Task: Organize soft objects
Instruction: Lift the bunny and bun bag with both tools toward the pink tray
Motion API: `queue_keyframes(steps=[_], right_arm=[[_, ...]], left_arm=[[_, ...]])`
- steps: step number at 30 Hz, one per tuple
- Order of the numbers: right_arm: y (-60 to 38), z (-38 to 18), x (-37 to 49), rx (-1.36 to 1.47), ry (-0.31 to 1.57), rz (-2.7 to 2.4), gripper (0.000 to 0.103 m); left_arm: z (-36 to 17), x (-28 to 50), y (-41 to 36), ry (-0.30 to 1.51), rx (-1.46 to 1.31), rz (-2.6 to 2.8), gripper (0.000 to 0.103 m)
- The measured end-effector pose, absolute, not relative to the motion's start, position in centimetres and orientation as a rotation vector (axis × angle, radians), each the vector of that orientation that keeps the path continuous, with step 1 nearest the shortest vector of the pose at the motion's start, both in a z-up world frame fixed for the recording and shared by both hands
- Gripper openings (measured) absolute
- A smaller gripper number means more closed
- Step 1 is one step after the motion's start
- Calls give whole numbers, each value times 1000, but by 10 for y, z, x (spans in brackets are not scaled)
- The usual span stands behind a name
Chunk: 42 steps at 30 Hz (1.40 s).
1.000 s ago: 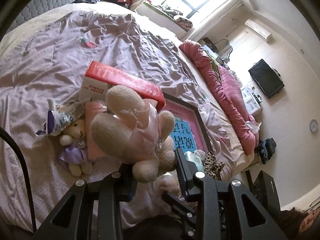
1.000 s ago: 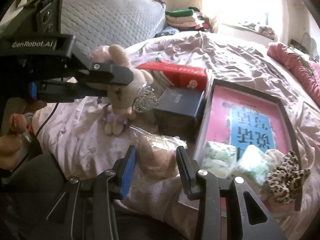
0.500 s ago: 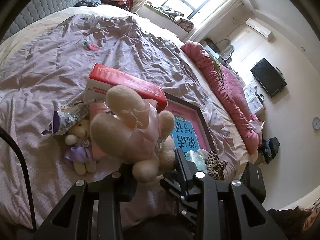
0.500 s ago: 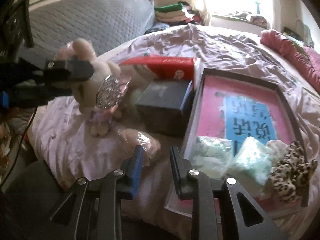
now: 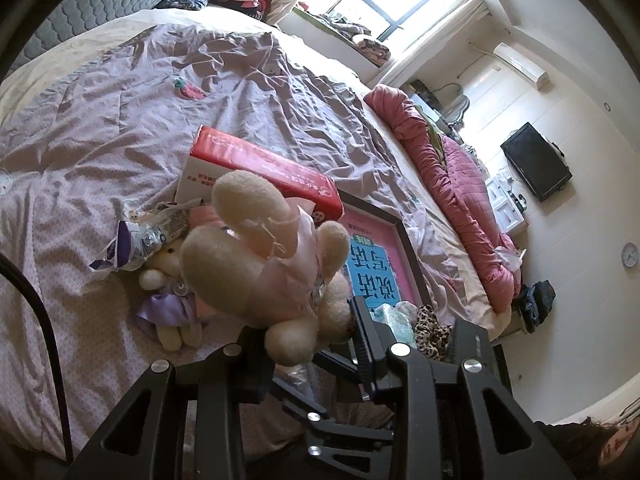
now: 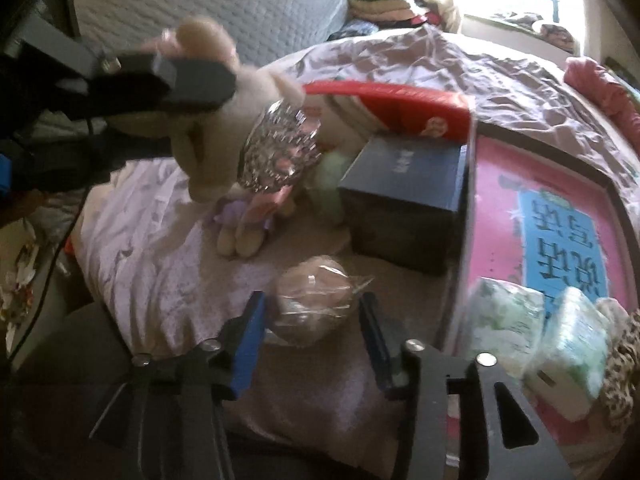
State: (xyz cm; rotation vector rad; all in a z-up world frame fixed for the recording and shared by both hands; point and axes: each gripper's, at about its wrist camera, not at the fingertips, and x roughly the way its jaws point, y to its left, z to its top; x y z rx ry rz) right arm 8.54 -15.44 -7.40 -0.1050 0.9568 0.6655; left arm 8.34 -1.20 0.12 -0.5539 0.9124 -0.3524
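Observation:
My left gripper (image 5: 308, 332) is shut on a cream plush rabbit in a pink dress (image 5: 256, 264) and holds it above the bed. The right wrist view shows that gripper (image 6: 192, 80) at upper left with the rabbit (image 6: 208, 136) and a glittery disc on it. My right gripper (image 6: 312, 312) is low over the bedspread, jaws opening. A round brown soft thing in a clear bag (image 6: 312, 300) lies between its fingers, and the pads stand clear of it. A small bear in a purple dress (image 5: 168, 296) lies on the bed.
A red-and-white box (image 5: 260, 168), a dark blue box (image 6: 404, 188) and a pink framed board (image 6: 560, 220) crowd the bed's near end. Wrapped soft packs (image 6: 504, 320) and a leopard-print piece (image 6: 624, 368) lie on the board. A crumpled wrapper (image 5: 148, 236) lies left; a rolled pink quilt (image 5: 452, 188) lies along the right edge.
My right gripper narrowed, then spread wide, and sank closer to the bed around the bagged brown thing. My left gripper still holds the rabbit in nearly the same place.

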Motion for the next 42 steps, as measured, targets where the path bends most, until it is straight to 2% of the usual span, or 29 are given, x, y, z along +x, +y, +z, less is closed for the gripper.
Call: queue_keyframes(steps=[3, 6, 8, 10, 13, 28, 42], right_arm=[[-146, -80, 93, -101, 1000, 690, 60], [-140, -82, 101, -68, 1011, 705, 60], [-137, -84, 103, -71, 1012, 709, 57], [-137, -85, 104, -67, 1014, 707, 46], [-142, -79, 101, -60, 981, 687, 43], [-221, -11, 75, 17, 805, 503, 41], [-311, 29, 48, 99, 709, 334, 41]], left_arm=[[1, 83, -11, 911, -555, -350, 34], [1, 82, -8, 910, -559, -346, 34], [1, 81, -5, 910, -558, -342, 34], [1, 81, -4, 908, -562, -338, 34], [2, 80, -2, 903, -565, -335, 34], [26, 71, -28, 872, -499, -390, 34], [43, 61, -90, 889, -370, -474, 34]])
